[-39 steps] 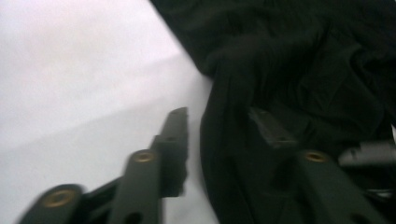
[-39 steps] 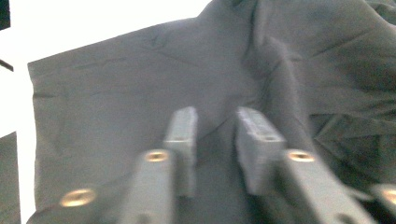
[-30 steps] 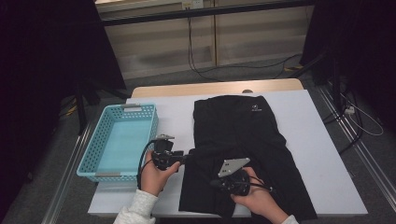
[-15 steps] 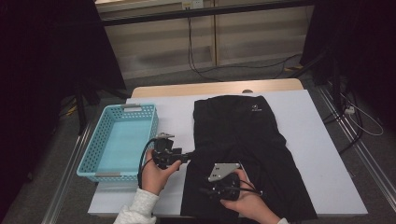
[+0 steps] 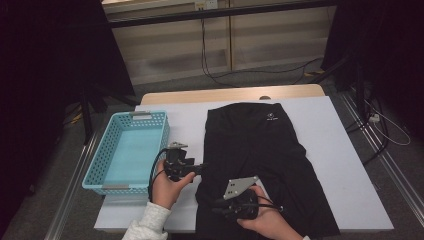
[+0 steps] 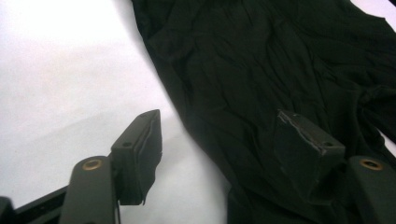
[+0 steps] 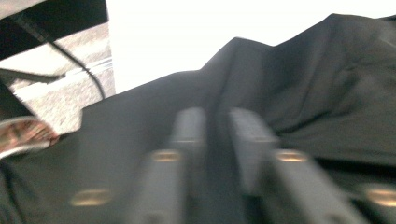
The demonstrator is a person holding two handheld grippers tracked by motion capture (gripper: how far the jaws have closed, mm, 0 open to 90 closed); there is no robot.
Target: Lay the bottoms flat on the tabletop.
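Folding job on a black short-sleeved fabric shirt (image 5: 260, 160), which lies flat on the white table cover (image 5: 345, 165), collar end away from the person and hem at the near edge.

Left gripper (image 5: 200, 169) sits at the shirt's left edge, about halfway down. In the left gripper view its jaws stand wide, one over bare white cover and the other over black cloth (image 6: 261, 84), with the edge of the shirt running between them and neither pad pressing on it. They have just been opening. Right gripper (image 5: 220, 207) hangs low over the near left part of the shirt, pointing left. Its own view is blurry, but the jaws look narrow with a slim gap, and I can't tell if a fold of cloth sits in there. They have also just been opening.

My take for doing this well: get both grips right on the left edge seam, one layer only, then lift together and carry the side over evenly so it doesn't bunch up.

Light blue perforated plastic basket (image 5: 127, 150) sits just left of the shirt. The cover lies on a pale wooden tabletop (image 5: 230, 94). Behind that is grey floor with black cables (image 5: 240, 75) and a low beige wall (image 5: 165, 50).
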